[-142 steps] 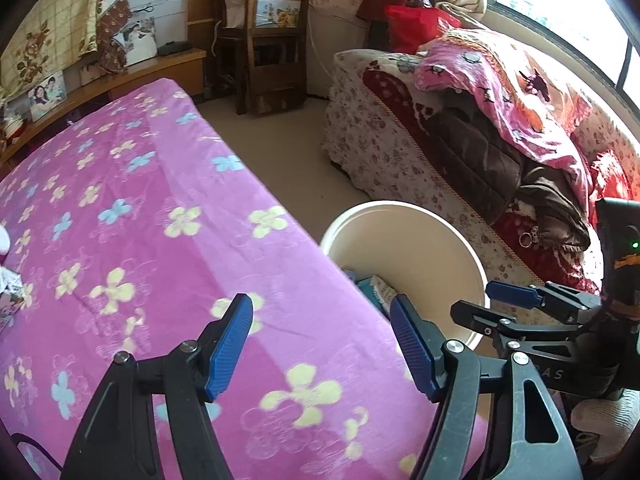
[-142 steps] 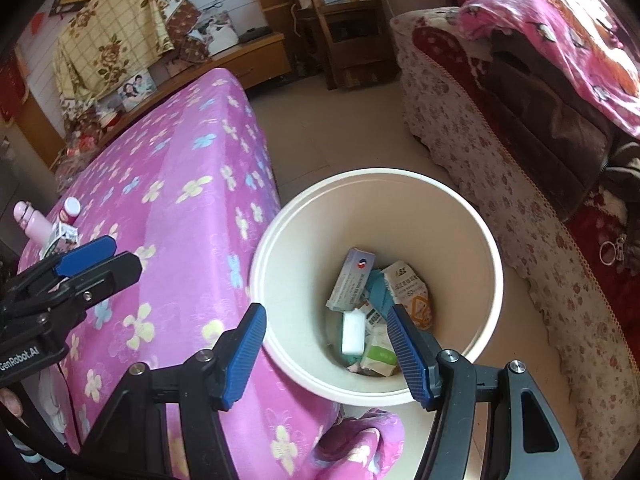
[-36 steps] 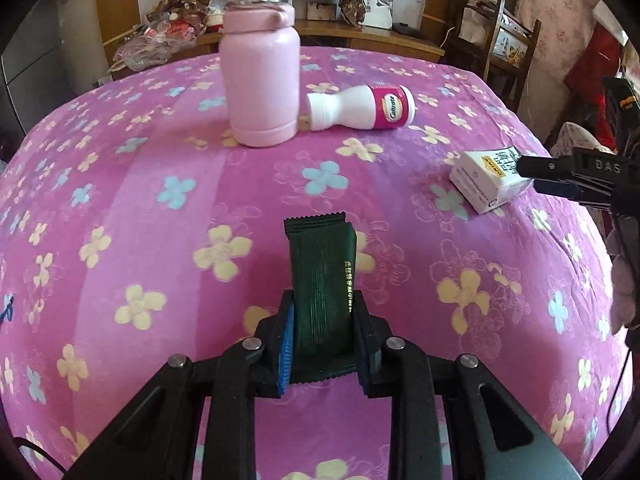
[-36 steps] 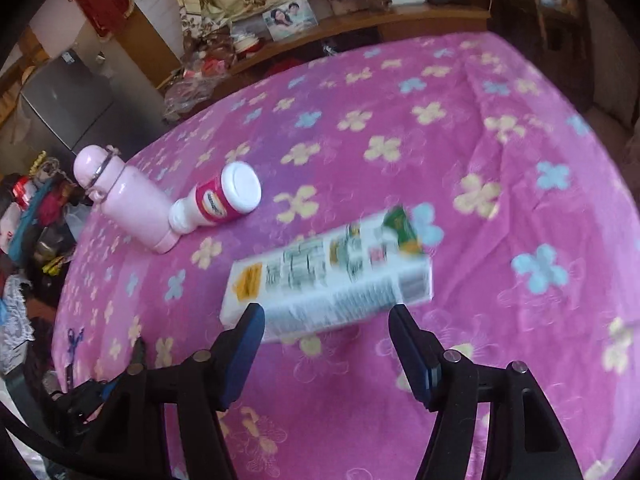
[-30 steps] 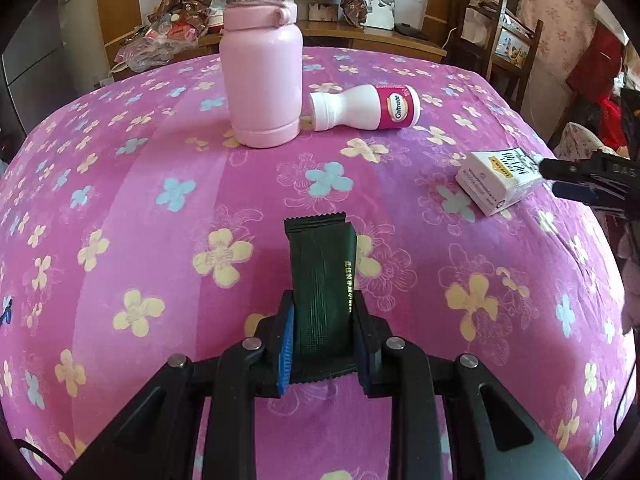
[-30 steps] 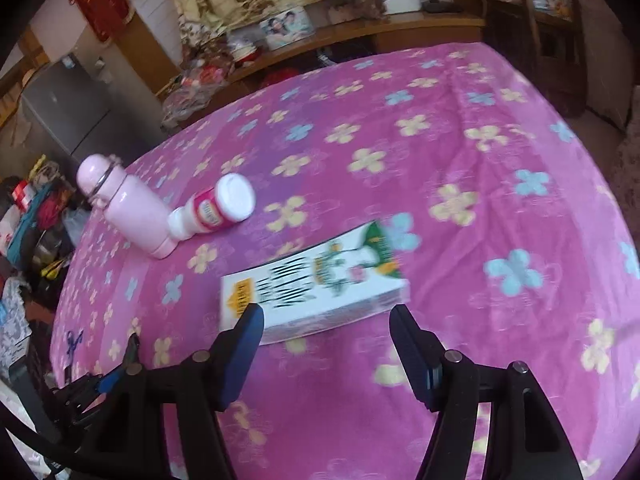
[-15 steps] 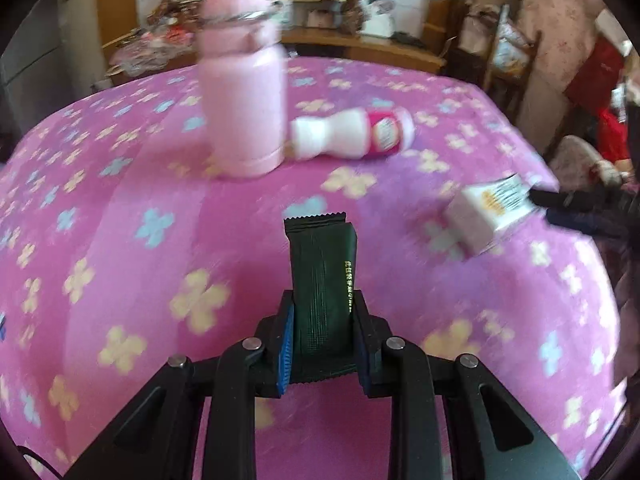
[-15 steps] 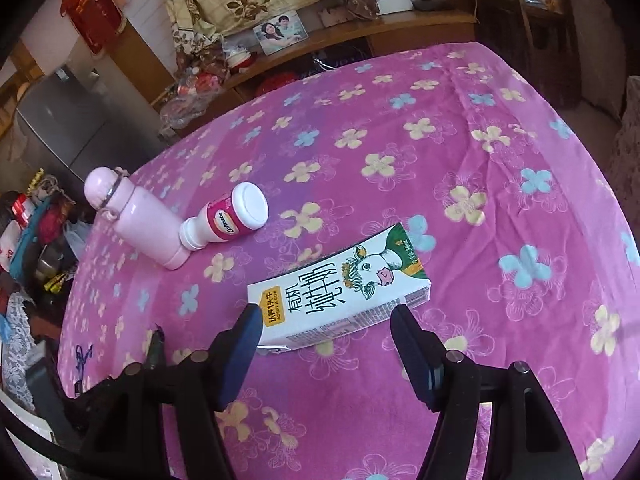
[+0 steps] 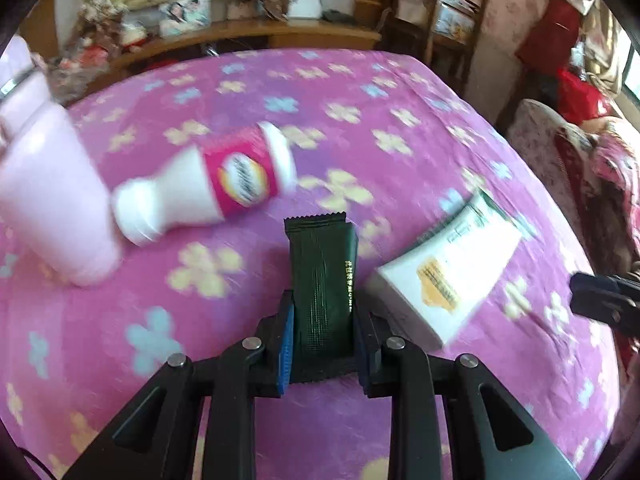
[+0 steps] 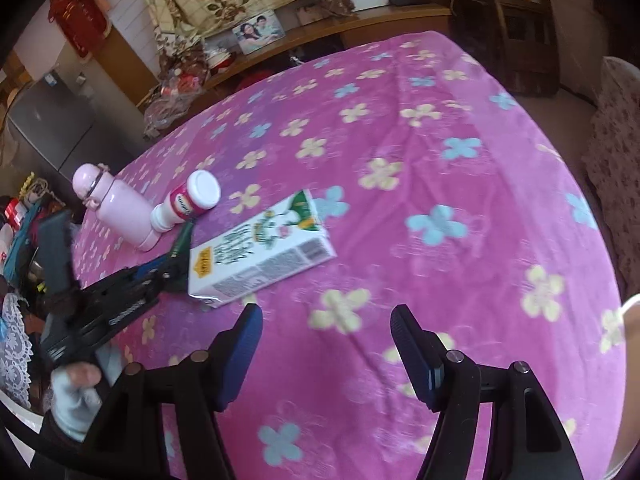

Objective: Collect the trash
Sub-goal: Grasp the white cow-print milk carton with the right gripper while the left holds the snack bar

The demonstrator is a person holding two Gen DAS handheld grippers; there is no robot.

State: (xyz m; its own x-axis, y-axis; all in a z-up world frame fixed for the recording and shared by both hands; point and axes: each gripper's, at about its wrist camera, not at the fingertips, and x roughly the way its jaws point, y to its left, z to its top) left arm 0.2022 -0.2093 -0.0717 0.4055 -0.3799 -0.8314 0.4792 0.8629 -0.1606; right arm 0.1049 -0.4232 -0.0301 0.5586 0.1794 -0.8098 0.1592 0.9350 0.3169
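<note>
Swinging rightward since half a second ago, the left gripper (image 9: 323,336) now hangs over the flowered desk (image 9: 360,92) just beside the milk carton (image 9: 448,268), jaws clamped on the dark green wrapper (image 9: 322,284), which sticks up toward 12 o'clock; the white yoghurt bottle (image 9: 212,188) lies at 10 o'clock, touching the pink flask (image 9: 48,200); the right gripper (image 10: 326,344) tilts down with jaws apart and empty, the carton (image 10: 260,252) at its 11 o'clock.
</note>
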